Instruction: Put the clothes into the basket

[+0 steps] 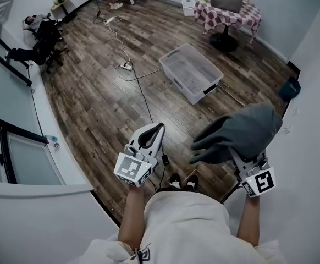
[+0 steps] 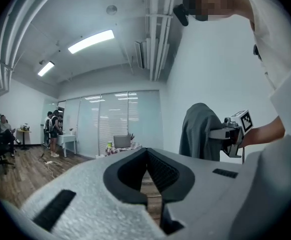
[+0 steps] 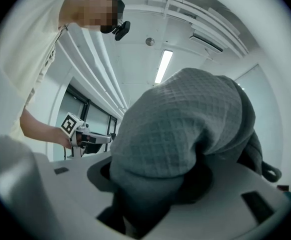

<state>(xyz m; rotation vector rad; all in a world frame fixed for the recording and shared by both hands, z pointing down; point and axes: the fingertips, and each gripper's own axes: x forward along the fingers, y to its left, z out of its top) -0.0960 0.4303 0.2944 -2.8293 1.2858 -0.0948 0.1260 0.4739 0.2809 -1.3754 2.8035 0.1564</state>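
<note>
A grey waffle-knit garment [image 1: 242, 131] is draped over my right gripper [image 1: 232, 149] and held in the air above the floor. The jaws are shut on its bunched fabric, which covers them in the right gripper view, where the garment [image 3: 185, 129] fills the middle over the right gripper [image 3: 153, 189]. My left gripper [image 1: 152, 135] hovers beside it to the left, shut and empty. Its pads meet in the left gripper view [image 2: 147, 159], and the garment [image 2: 198, 131] hangs to its right. The clear plastic basket [image 1: 176, 80] stands on the wooden floor farther ahead and looks empty.
A white power strip [image 1: 126, 66] and its cables trail across the floor left of the basket. A table with a checked cloth [image 1: 229, 15] stands beyond it. Black office chairs [image 1: 44, 37] sit by the glass partition at left. A white wall runs close on the right.
</note>
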